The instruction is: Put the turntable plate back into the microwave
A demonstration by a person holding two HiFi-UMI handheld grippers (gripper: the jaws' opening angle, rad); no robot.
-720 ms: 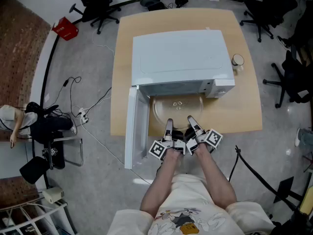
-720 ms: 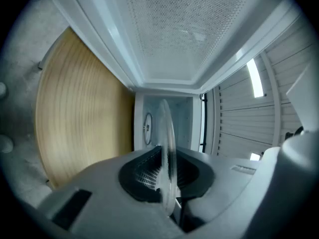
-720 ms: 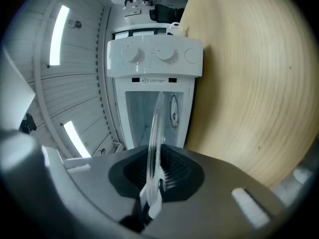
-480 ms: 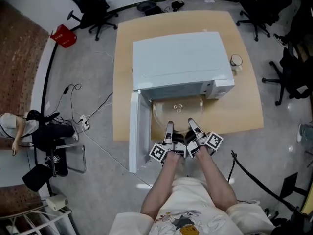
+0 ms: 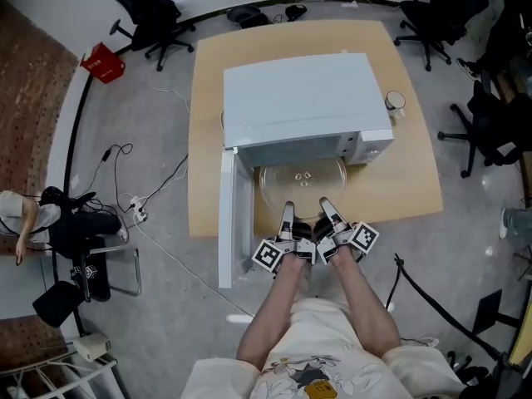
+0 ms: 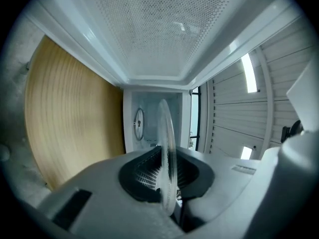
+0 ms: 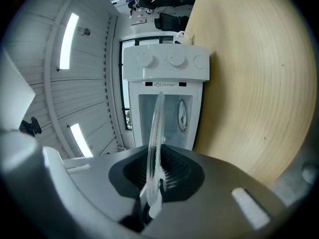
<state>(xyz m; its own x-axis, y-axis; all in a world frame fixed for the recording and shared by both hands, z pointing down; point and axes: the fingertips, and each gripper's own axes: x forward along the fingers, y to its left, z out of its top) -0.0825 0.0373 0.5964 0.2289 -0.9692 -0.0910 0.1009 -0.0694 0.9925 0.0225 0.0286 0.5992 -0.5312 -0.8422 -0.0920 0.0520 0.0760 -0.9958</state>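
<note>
My left claw (image 5: pixel 288 209) and right claw (image 5: pixel 325 204) clamped on one glass plate's (image 5: pixel 303 189) near rim; one open microwave (image 5: pixel 299 98), one wooden table (image 5: pixel 399 177), grey floor (image 5: pixel 133 115).

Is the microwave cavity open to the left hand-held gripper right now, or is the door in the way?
Likely yes. The door stands swung wide, clear of the cavity, and the left hand-held gripper, shut on the turntable plate's near rim, faces straight into it with nothing visible between.

My plate (image 5: pixel 302 188) is clear like water. The microwave (image 5: pixel 303 98) is white, and its door (image 6: pixel 149 29) has tiny dots all over. The counter (image 5: pixel 399 173) is light yellow-brown with thin lines. My fingers (image 6: pixel 142 176) are grey with black ridged pads.
</note>
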